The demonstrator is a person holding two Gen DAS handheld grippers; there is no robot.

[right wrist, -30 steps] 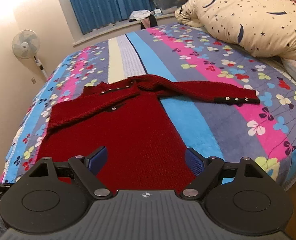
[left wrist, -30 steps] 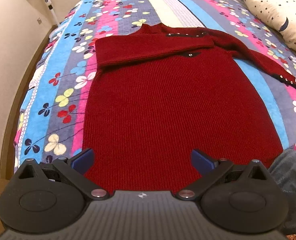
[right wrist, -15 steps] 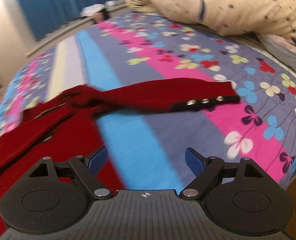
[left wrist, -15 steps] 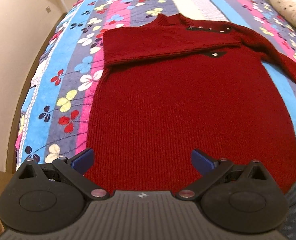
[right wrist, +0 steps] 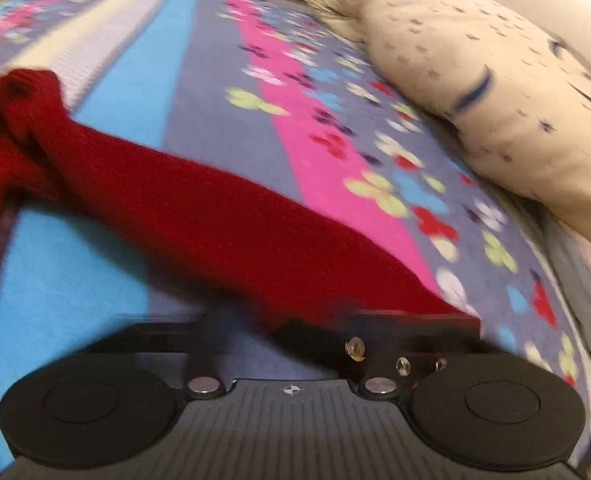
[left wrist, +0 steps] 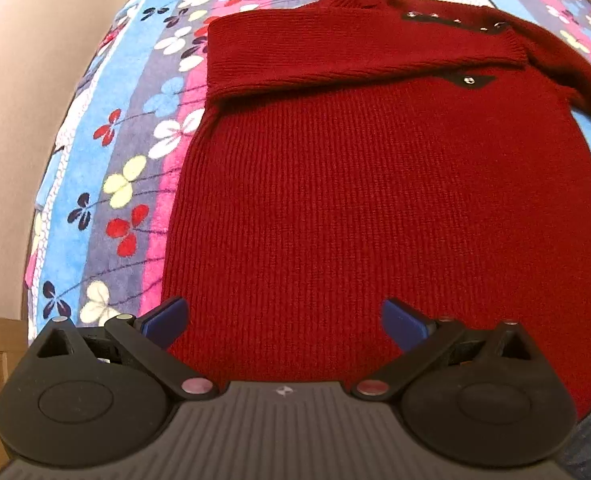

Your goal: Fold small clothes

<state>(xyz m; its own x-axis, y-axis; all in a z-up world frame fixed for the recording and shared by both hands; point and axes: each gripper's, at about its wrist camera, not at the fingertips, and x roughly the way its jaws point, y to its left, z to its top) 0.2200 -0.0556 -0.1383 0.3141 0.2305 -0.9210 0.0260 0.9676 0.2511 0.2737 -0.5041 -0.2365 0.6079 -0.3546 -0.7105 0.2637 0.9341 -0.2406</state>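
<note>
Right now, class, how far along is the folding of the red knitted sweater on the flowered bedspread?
Done: one sleeve already lies folded across the chest of the red knitted sweater. In hand: the right gripper has its jaws shut at the black studded cuff of the other sleeve, which lies stretched out over the flowered bedspread. Left: bringing that sleeve in and folding the body; the left gripper hangs open above the hem.

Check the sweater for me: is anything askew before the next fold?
Yes. One sleeve is folded across the red sweater, but the other sleeve stretches out over the bedspread, its cuff at the right gripper.
</note>
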